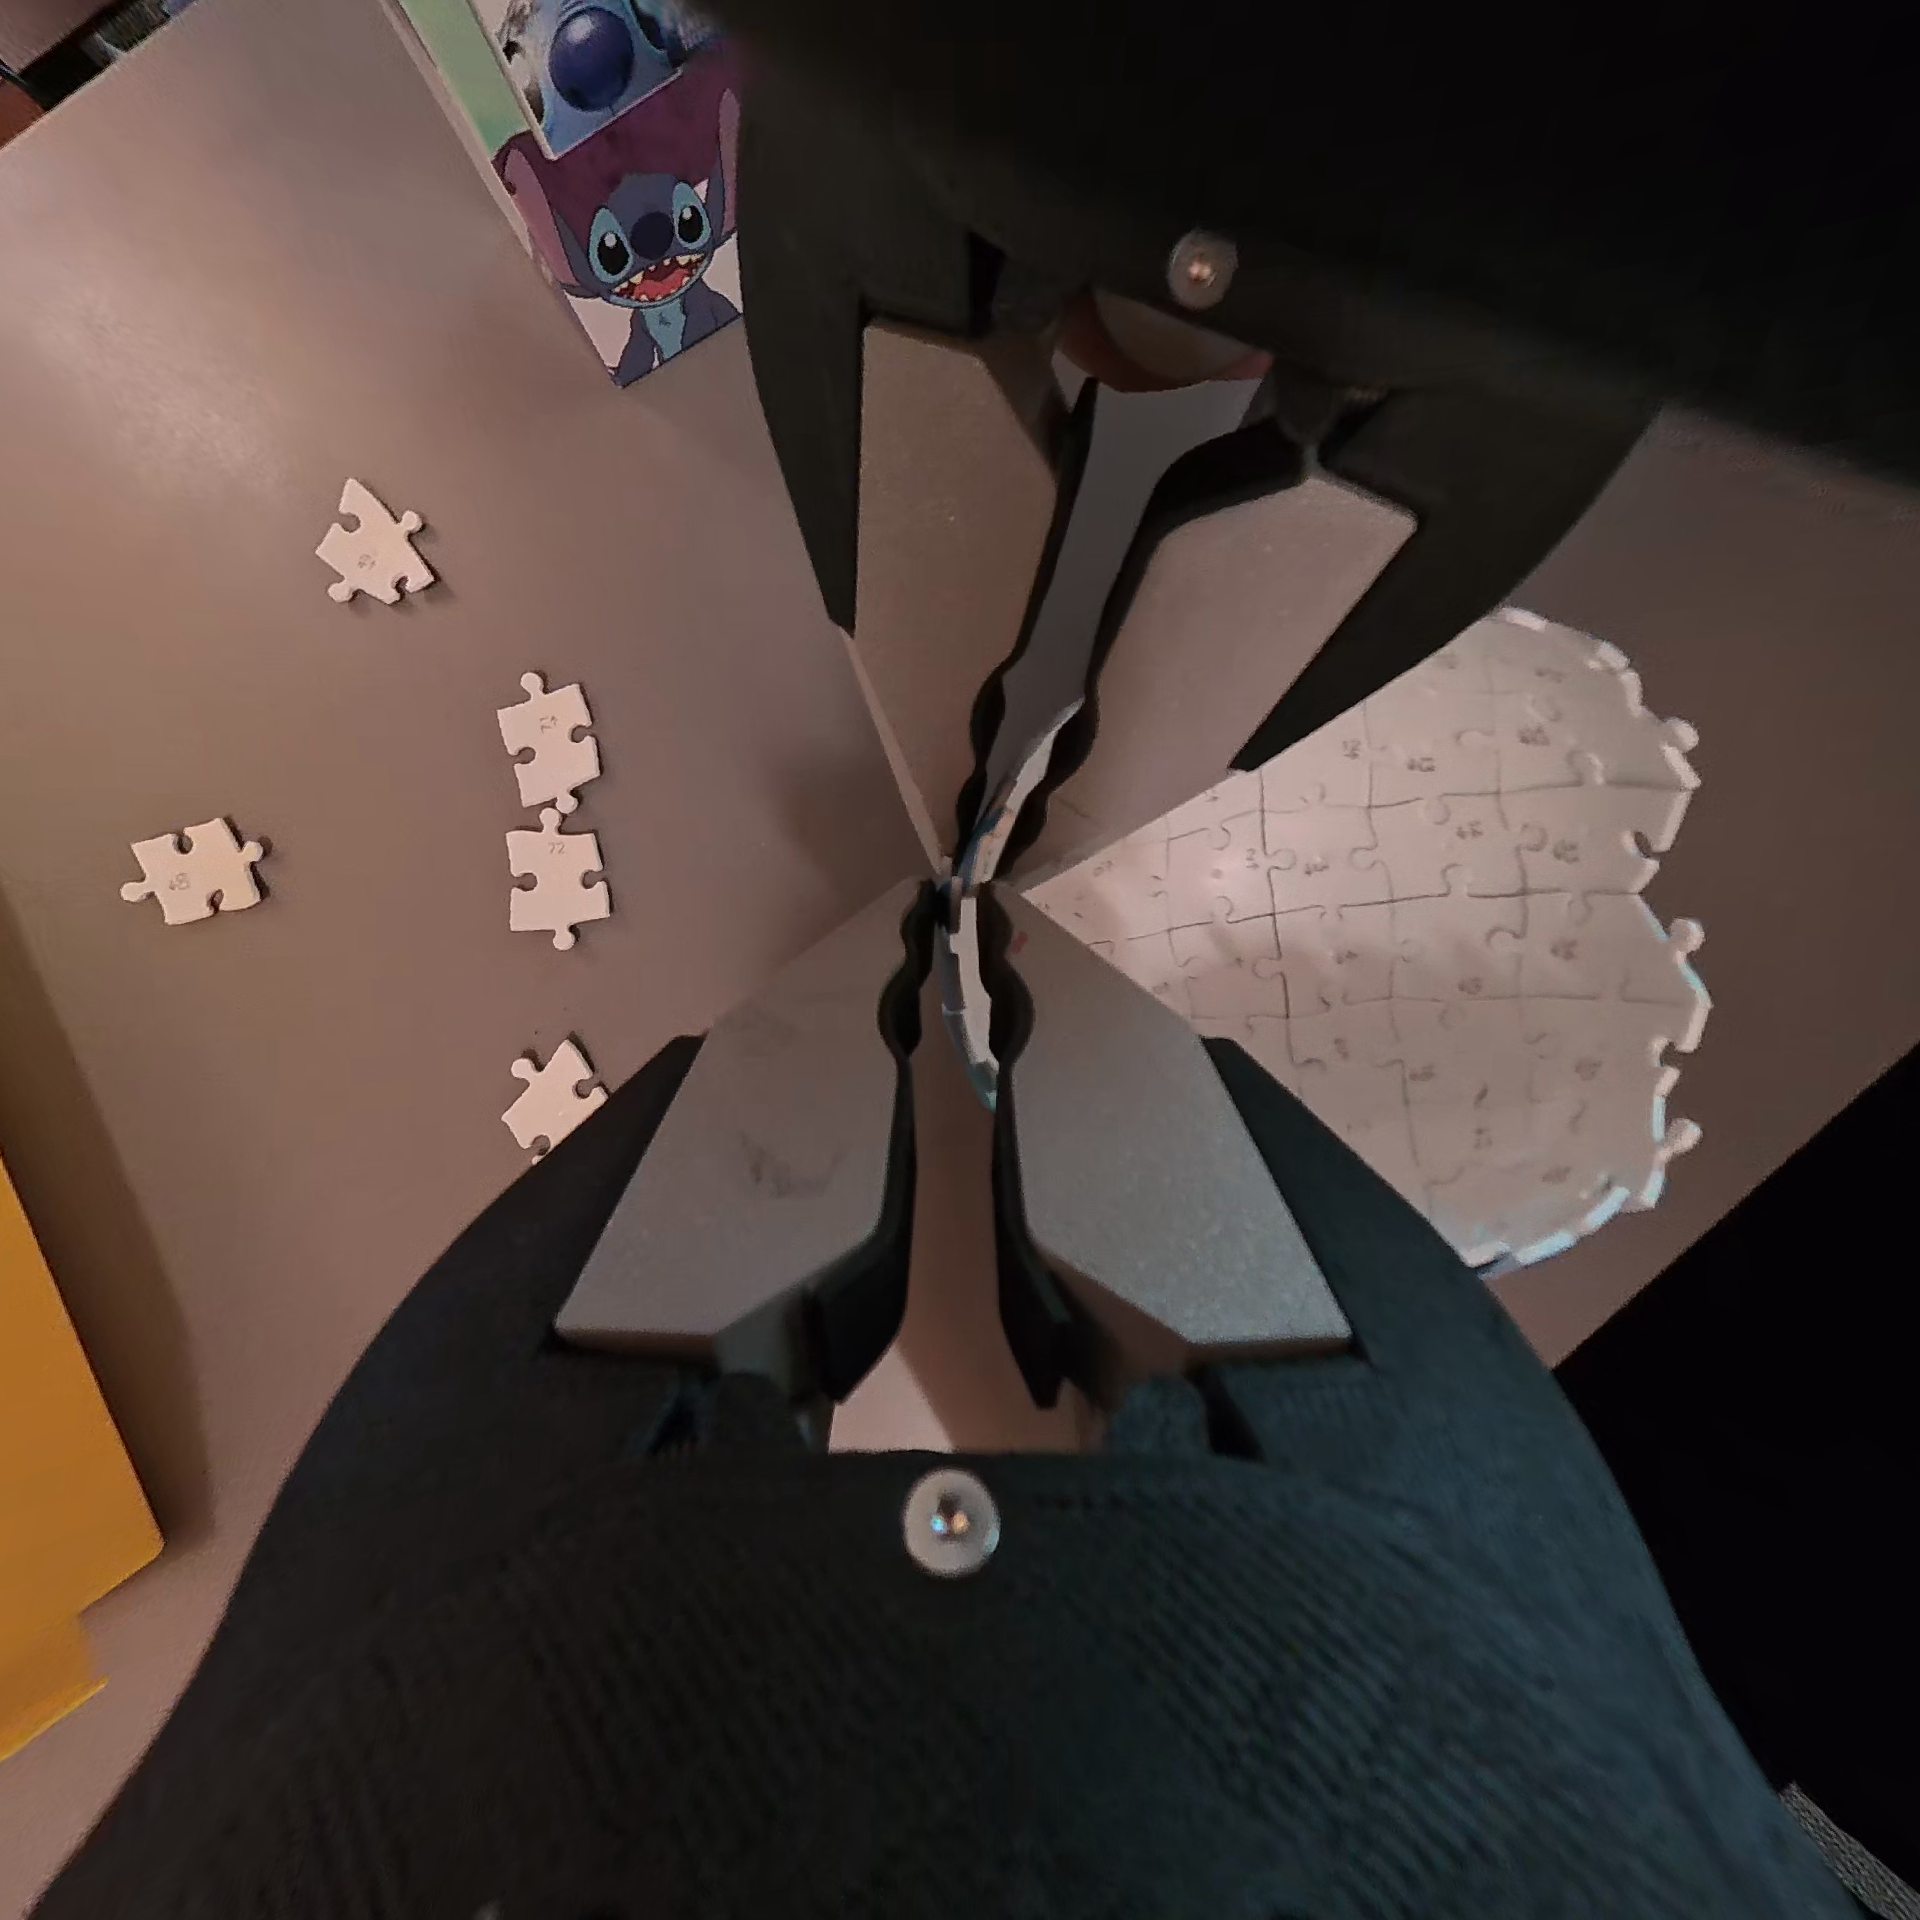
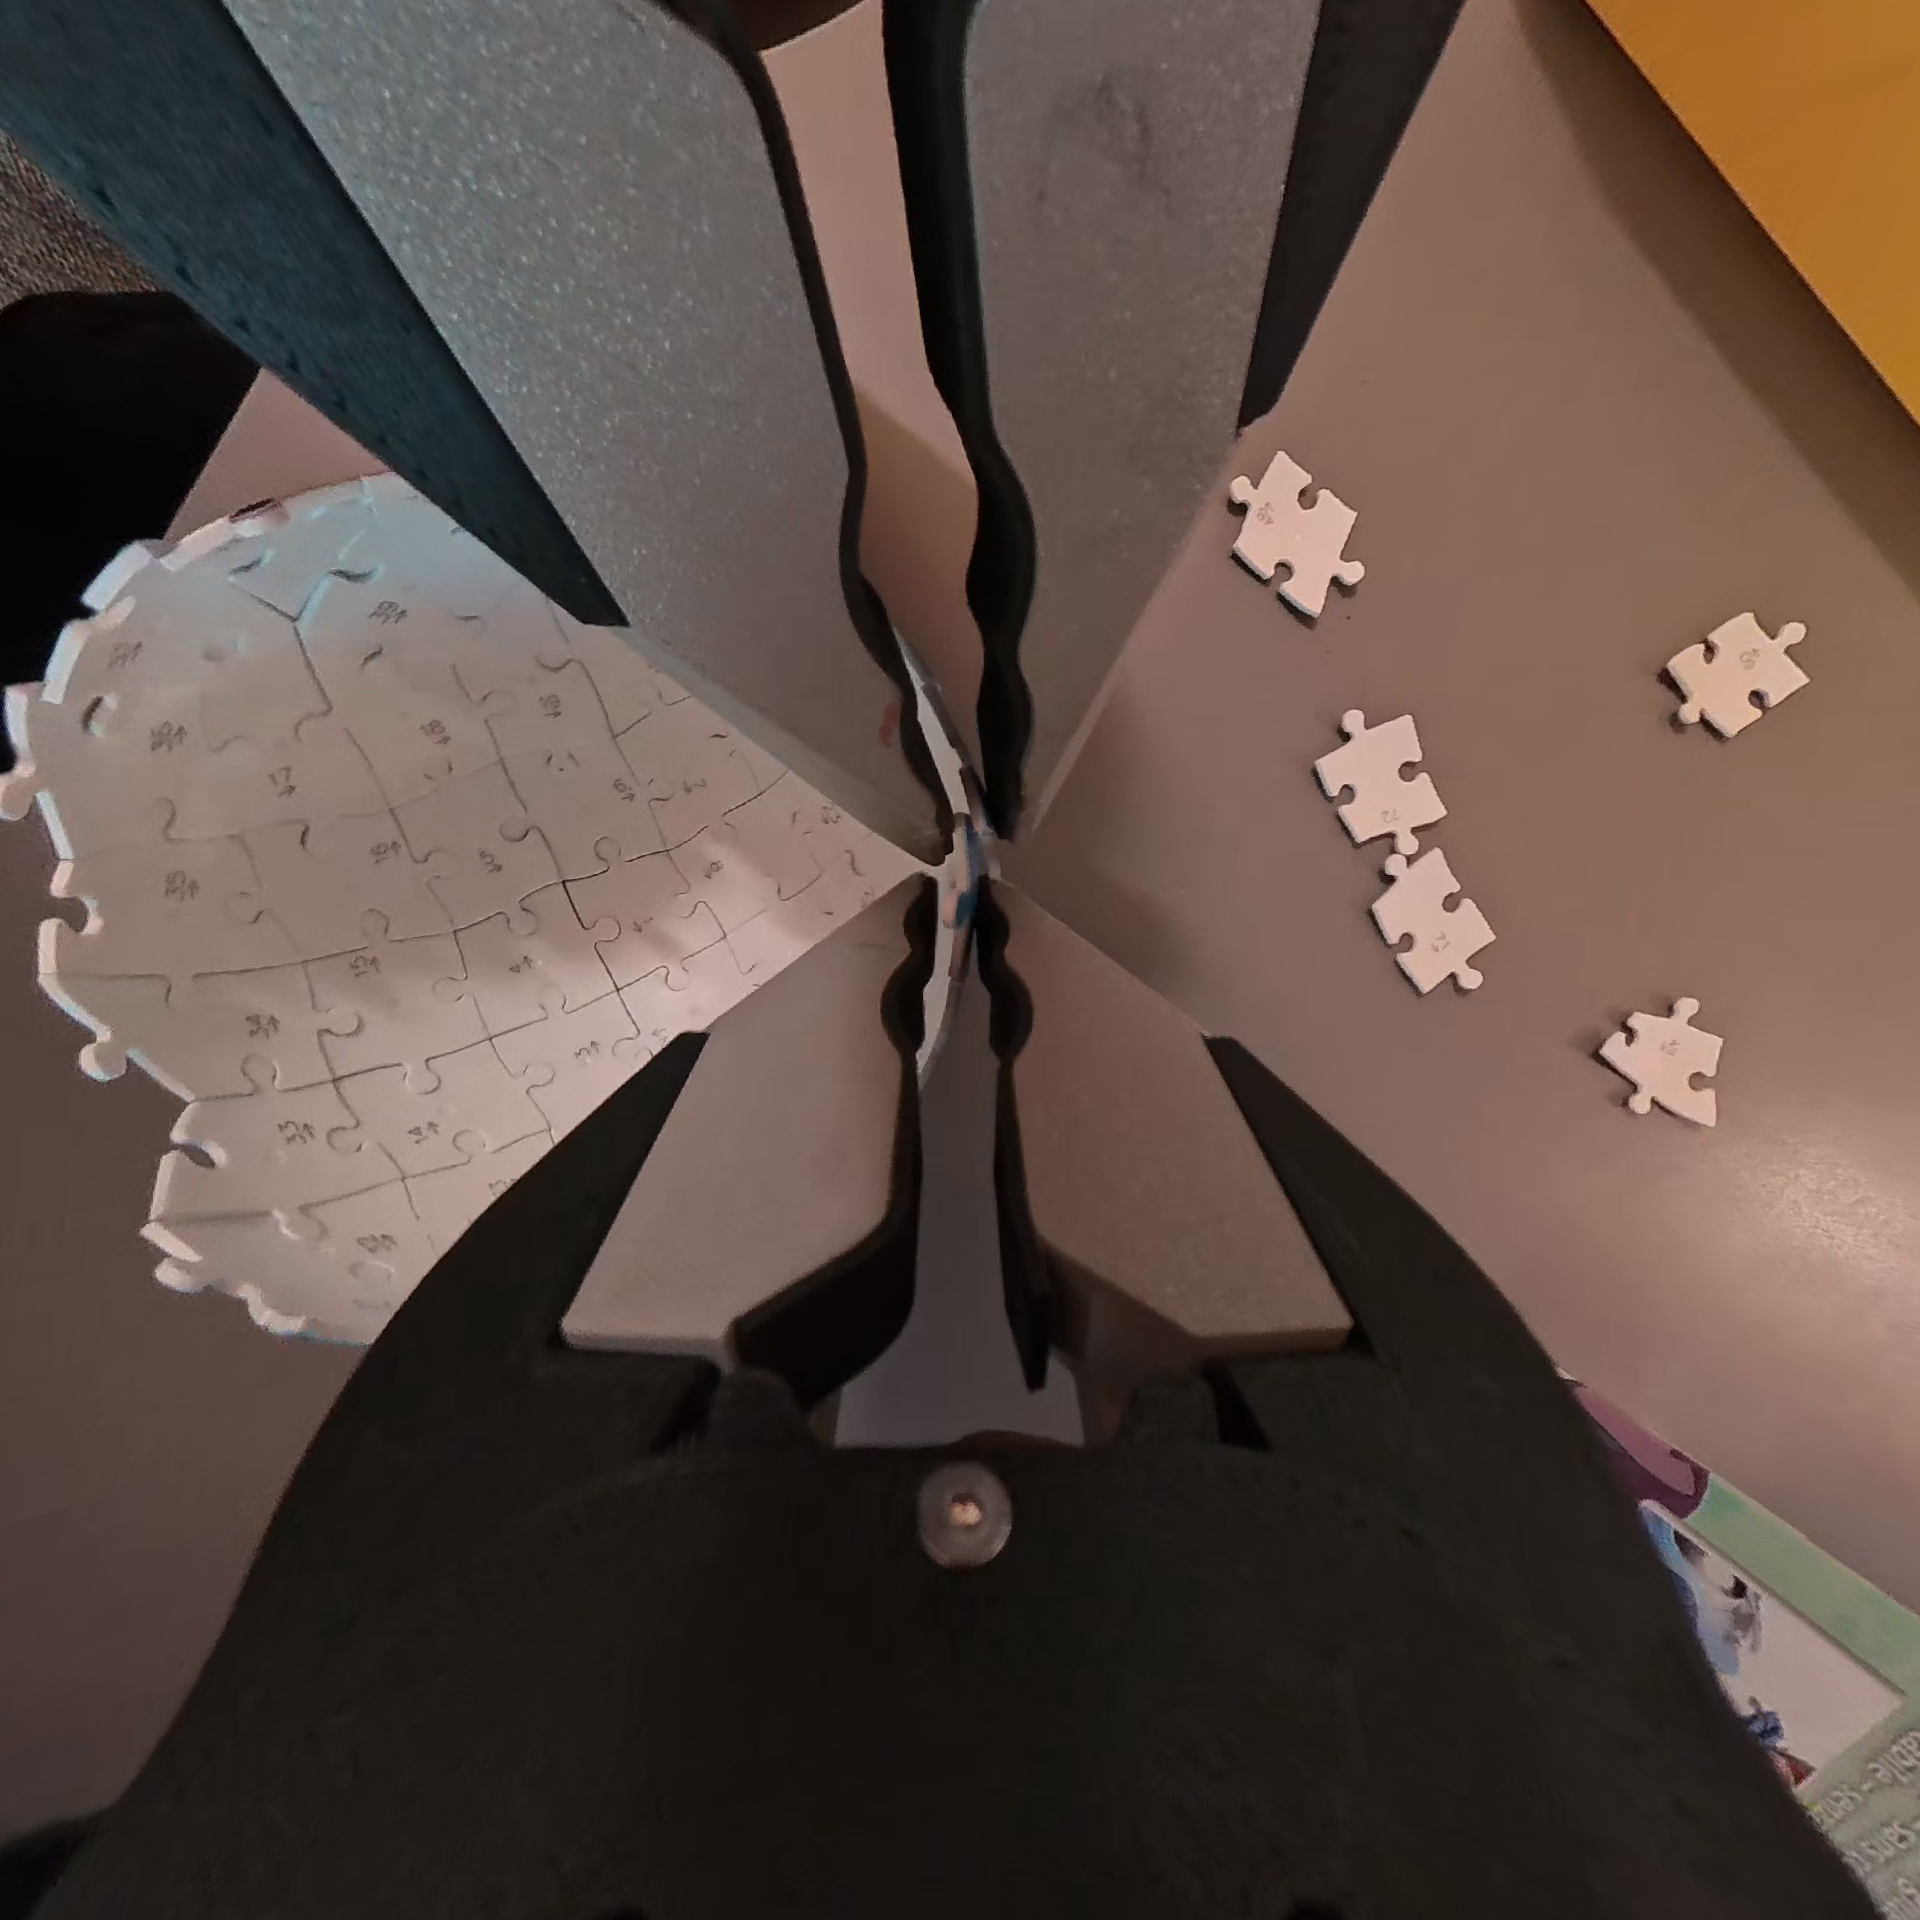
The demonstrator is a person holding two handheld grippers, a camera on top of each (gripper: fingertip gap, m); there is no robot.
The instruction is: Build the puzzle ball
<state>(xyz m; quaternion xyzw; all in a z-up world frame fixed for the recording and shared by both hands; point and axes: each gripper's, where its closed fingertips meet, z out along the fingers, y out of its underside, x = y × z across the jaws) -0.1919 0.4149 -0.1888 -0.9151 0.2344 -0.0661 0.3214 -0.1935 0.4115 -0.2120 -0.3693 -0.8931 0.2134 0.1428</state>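
The half-built puzzle ball (image 1: 1455,935) is a white bowl-shaped shell of joined pieces, inner side facing me; it also shows in the right wrist view (image 2: 312,883). My left gripper (image 1: 956,920) comes in from the bottom and is shut on a thin white-and-blue edge at the shell's rim. My right gripper (image 1: 1000,821) meets it tip to tip from above and is shut on the same thin edge. In the right wrist view the right gripper (image 2: 961,904) is below and the left gripper (image 2: 982,810) above. The fingers hide whether a separate piece is held.
Several loose white puzzle pieces (image 1: 549,743) lie face down on the grey table (image 1: 260,312), also seen in the right wrist view (image 2: 1380,779). A box with cartoon pictures (image 1: 623,208) stands at the table's edge. A yellow object (image 1: 52,1403) is beside the table. Only a small space, under 4 cm, lies between the two pairs of fingers. Both grippers' tips are roughly 30 cm from the yellow object (image 1: 52,1403). My right wrist view (image 2: 1713,71) looks at it from another angle.
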